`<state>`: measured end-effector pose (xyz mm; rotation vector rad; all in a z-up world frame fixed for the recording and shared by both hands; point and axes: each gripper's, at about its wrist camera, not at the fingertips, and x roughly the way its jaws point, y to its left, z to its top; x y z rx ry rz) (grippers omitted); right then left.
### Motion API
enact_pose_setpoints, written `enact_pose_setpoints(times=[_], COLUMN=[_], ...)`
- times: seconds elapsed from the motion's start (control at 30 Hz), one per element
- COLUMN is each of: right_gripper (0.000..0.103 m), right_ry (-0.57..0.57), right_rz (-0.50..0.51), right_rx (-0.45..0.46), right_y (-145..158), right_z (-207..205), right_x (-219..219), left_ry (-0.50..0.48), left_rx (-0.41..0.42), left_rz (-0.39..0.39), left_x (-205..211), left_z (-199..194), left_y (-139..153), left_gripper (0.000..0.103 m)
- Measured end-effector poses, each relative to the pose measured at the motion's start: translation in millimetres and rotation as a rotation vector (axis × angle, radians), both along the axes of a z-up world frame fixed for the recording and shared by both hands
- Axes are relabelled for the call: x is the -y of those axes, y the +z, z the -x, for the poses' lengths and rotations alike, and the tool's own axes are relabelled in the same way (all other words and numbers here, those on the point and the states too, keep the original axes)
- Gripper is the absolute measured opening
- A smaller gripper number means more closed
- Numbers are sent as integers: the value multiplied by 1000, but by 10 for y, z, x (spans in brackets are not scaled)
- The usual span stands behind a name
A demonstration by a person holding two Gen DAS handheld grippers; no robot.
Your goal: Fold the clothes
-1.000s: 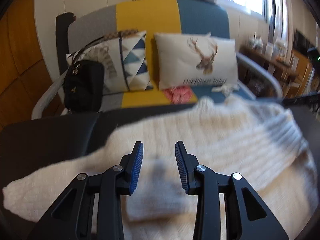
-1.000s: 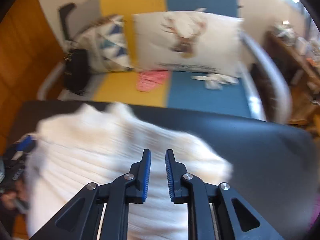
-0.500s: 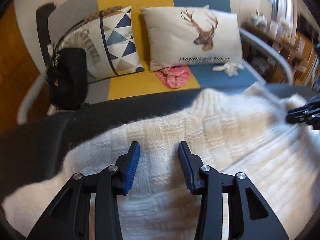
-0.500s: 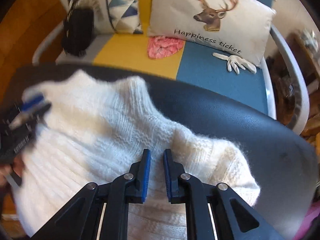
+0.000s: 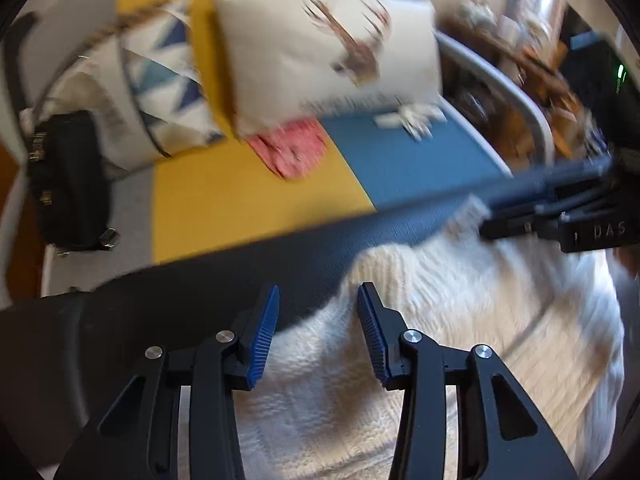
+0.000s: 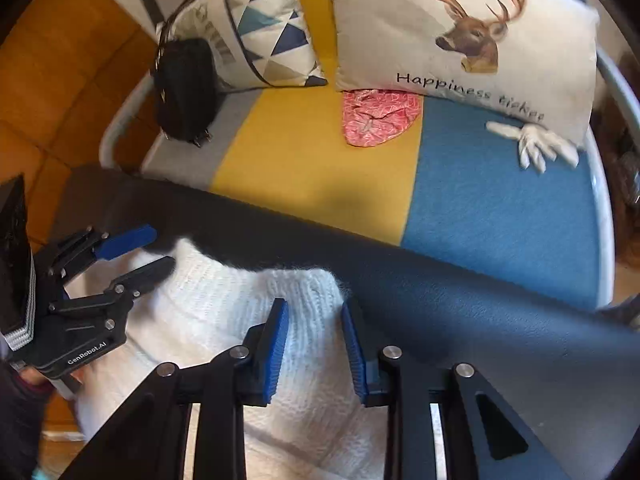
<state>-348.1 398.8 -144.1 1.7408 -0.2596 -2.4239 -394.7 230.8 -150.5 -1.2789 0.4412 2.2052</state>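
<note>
Black table (image 6: 460, 300) bears sweater (image 6: 224, 312) under both parted tongs.

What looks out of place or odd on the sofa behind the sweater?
A single white glove lies loose on the blue seat section, beside a crumpled pink cloth tucked under the deer cushion. Nothing looks spilled or damaged.
</note>
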Motion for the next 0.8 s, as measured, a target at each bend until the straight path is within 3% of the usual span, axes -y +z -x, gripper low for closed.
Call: enact_pose_setpoints(times=[0.1, 0.13, 0.17, 0.23, 0.3, 0.43, 0.53, 0.67, 0.73, 0.8], right_gripper=[5, 5, 5, 5, 5, 6, 14, 18, 18, 18], right_ry=[26, 28, 22, 9, -27, -65, -84, -66, -14, 19], right_rz=[-81, -95, -99, -99, -180, -254, -146, -14, 31, -55], right_rx=[-47, -68, -100, -201, -252, -225, -267, -304, -260, -220], right_y=[8, 14, 51, 195, 216, -5, 79, 270, 195, 32], right_z=[-18, -33, -72, -196, -225, -165, -276, -489, -520, -489], right_x=[125, 125, 106, 115, 115, 101, 58, 118, 229, 376], left_ry=[-31, -35, -37, -6, 63, 206, 221, 189, 158, 174], left_rx=[-56, -79, -103, -211, -260, -202, -191, -135, -99, -96], left_rz=[20, 27, 33, 78, 94, 64, -10, -200, -188, -69], left_x=[-34, -41, -47, -62, -23, 88, 198, 330, 218, 51], left_z=[-73, -111, -153, -305, -330, -163, -213, -330, -338, -296], left_y=[-16, -10, -2, 24, 3, -53, 109, 311, 256, 89], left_gripper=[42, 36, 21, 17, 16, 16, 16, 23, 26, 26])
